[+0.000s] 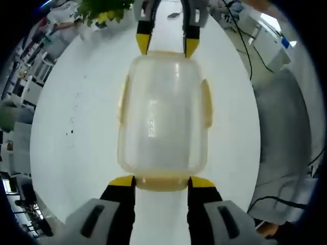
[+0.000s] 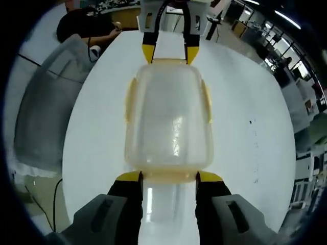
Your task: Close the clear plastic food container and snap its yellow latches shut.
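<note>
The clear plastic container (image 1: 163,117) (image 2: 169,117) lies on the white table (image 1: 76,117) (image 2: 245,153) with its lid on top. Yellow latches (image 1: 206,102) (image 2: 131,99) run along its long sides and short ends. My left gripper (image 1: 162,181) (image 2: 169,52) is open at one short end, one jaw on either side of that end's latch. At the opposite end my right gripper (image 2: 169,177) (image 1: 166,46) is open the same way, facing the left one. Whether the latches are snapped down cannot be told.
A green plant (image 1: 102,7) stands at the table's far edge in the left gripper view. A grey chair (image 1: 286,127) (image 2: 46,117) sits beside the table, with cables (image 1: 255,51) near it. A person (image 2: 84,25) sits beyond the table.
</note>
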The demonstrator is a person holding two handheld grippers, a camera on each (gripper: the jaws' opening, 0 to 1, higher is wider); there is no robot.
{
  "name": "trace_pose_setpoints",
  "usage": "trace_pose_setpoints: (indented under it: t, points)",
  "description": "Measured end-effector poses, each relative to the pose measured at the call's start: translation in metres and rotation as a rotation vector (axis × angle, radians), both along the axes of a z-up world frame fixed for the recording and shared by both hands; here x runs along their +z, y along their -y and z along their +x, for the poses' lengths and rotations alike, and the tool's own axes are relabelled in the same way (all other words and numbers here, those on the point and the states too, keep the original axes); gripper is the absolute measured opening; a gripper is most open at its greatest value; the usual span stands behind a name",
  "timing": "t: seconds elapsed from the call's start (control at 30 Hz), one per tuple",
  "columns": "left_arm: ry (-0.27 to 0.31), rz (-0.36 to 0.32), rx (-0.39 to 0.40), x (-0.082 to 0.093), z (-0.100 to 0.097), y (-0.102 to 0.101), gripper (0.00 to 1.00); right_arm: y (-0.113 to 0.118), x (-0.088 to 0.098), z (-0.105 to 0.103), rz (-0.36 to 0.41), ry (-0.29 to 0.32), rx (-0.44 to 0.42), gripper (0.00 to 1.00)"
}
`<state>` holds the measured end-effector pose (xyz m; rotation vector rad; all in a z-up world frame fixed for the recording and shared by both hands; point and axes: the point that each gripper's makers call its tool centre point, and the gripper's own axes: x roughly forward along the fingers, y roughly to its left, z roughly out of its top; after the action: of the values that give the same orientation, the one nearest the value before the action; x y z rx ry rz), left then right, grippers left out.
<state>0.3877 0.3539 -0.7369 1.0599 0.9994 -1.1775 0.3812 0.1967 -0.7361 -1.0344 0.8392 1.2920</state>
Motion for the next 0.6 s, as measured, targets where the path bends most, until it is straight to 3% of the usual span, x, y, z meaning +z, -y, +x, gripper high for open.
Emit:
trace_pose_setpoints:
  t: [0.3, 0.43, 0.6]
  points:
    - [0.028, -0.037, -0.031, 0.013, 0.002, 0.052, 0.34, 0.054, 0.013, 0.003, -0.015, 0.025, -0.028, 0.36]
    - [0.049, -0.054, -0.059, 0.009, 0.003, 0.076, 0.34, 0.077, 0.014, 0.000, -0.025, 0.032, -0.042, 0.37]
    - [0.036, -0.070, -0.057, 0.000, 0.000, 0.098, 0.34, 0.097, 0.008, -0.003, -0.054, 0.030, -0.041, 0.37]
